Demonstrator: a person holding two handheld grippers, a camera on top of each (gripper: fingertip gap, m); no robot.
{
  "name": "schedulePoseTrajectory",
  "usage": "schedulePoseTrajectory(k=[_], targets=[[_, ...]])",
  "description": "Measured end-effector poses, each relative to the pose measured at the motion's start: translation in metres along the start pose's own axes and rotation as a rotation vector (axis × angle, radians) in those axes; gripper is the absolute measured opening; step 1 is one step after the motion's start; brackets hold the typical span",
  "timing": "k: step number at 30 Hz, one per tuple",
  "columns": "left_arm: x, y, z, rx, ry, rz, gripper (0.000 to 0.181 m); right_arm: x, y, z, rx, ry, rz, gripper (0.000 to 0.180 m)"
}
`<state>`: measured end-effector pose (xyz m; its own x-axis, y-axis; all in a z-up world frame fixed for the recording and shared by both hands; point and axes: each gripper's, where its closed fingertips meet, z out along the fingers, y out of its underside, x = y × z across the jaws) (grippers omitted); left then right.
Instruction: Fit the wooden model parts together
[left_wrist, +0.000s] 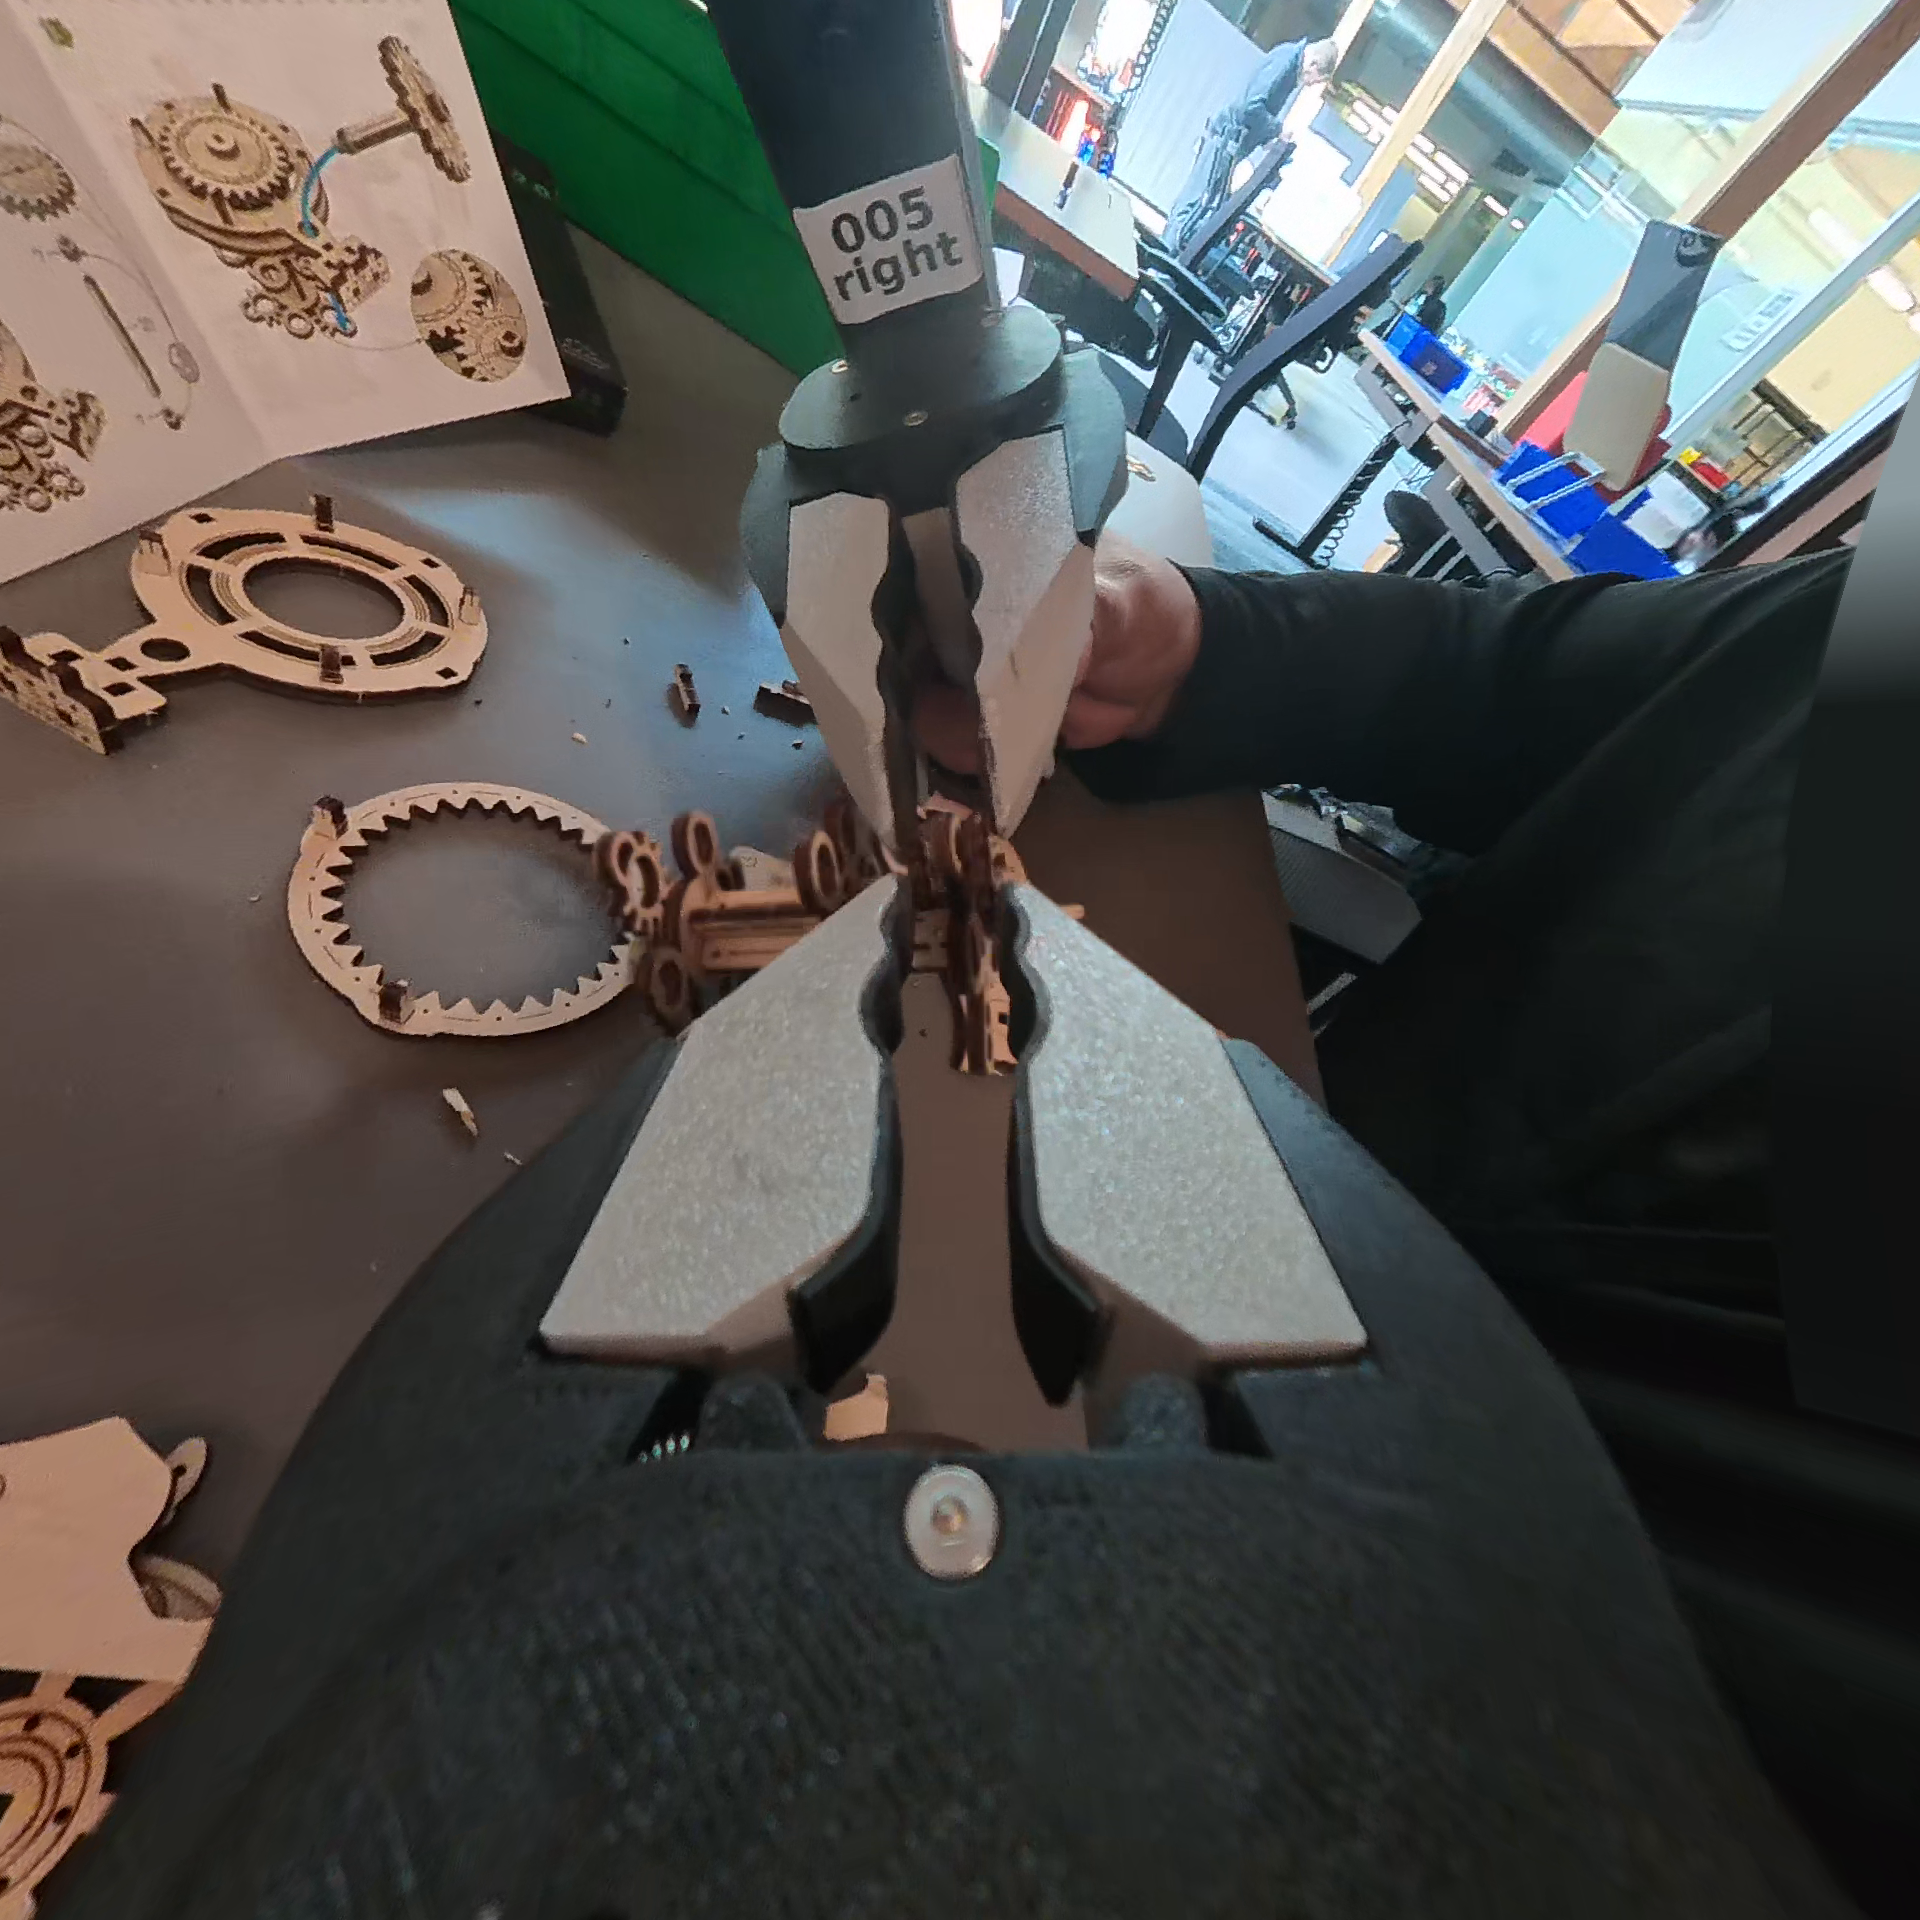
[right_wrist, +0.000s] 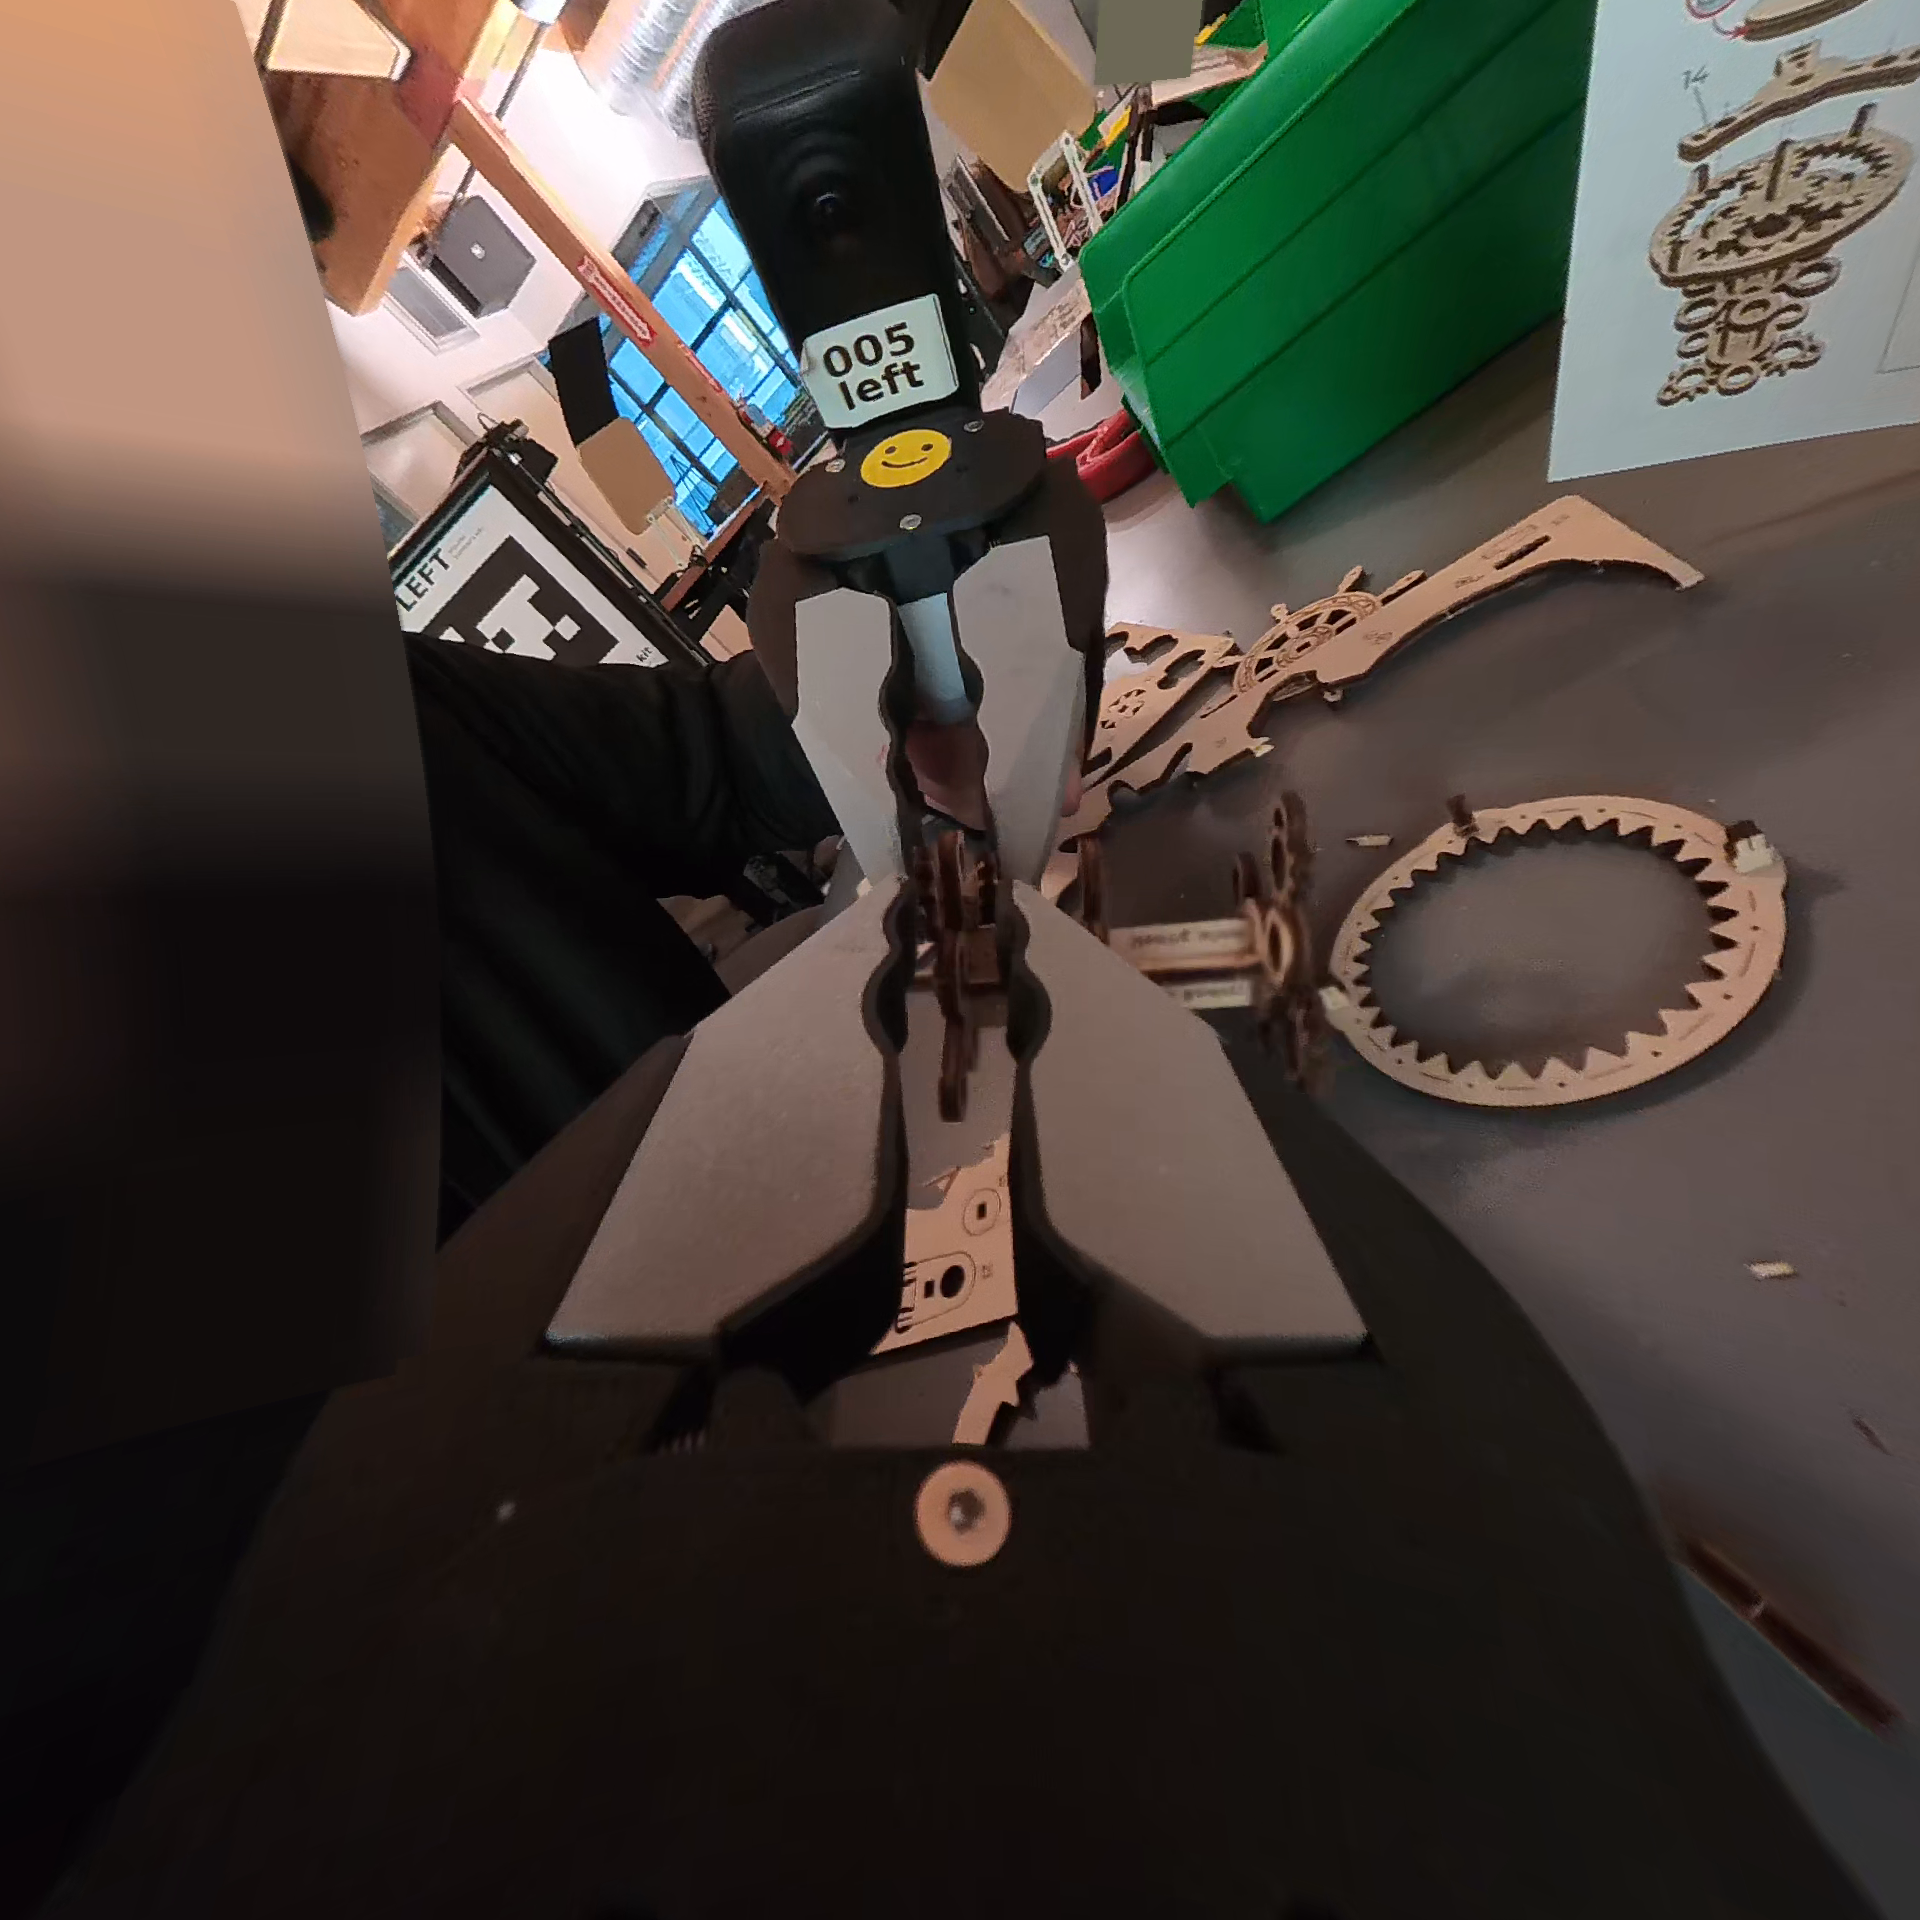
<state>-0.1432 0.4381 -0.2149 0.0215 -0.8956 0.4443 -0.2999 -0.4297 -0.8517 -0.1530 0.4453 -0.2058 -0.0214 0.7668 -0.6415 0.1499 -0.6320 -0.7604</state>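
A small wooden gear assembly (left_wrist: 956, 894) hangs just above the grey table (left_wrist: 208, 1143), and both grippers grip it from opposite sides. My left gripper (left_wrist: 951, 920) is shut on its near side. My right gripper (left_wrist: 951, 826) comes down from the top and is shut on its far side. A shaft with more small gears (left_wrist: 727, 930) sticks out sideways from the held piece. In the right wrist view my right gripper (right_wrist: 961, 904) and the left gripper (right_wrist: 951, 852) meet tip to tip on the same assembly (right_wrist: 961, 945). Its shaft (right_wrist: 1195, 940) points toward a toothed wooden ring (right_wrist: 1756, 935).
The toothed ring (left_wrist: 478, 1013) lies flat left of the grippers. A slotted wooden base plate (left_wrist: 416, 644) lies farther back. An instruction sheet (left_wrist: 260, 208) and green bins (right_wrist: 1299, 260) stand behind. Cut-out wooden sheets (right_wrist: 1351, 644) and chips litter the table. The table edge and a dark sleeve (left_wrist: 1455, 675) are at the right. Both grippers' tips are close together, under 4 cm apart.
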Motion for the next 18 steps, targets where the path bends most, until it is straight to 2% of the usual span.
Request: schedulePoseTrajectory(k=[18], targets=[[-0.0030, 0.0036, 0.0020, -0.036, -0.094, 0.102, 0.010, 0.0008, 0.0013, 0.0046, -0.020, 0.092, -0.126, 0.012]])
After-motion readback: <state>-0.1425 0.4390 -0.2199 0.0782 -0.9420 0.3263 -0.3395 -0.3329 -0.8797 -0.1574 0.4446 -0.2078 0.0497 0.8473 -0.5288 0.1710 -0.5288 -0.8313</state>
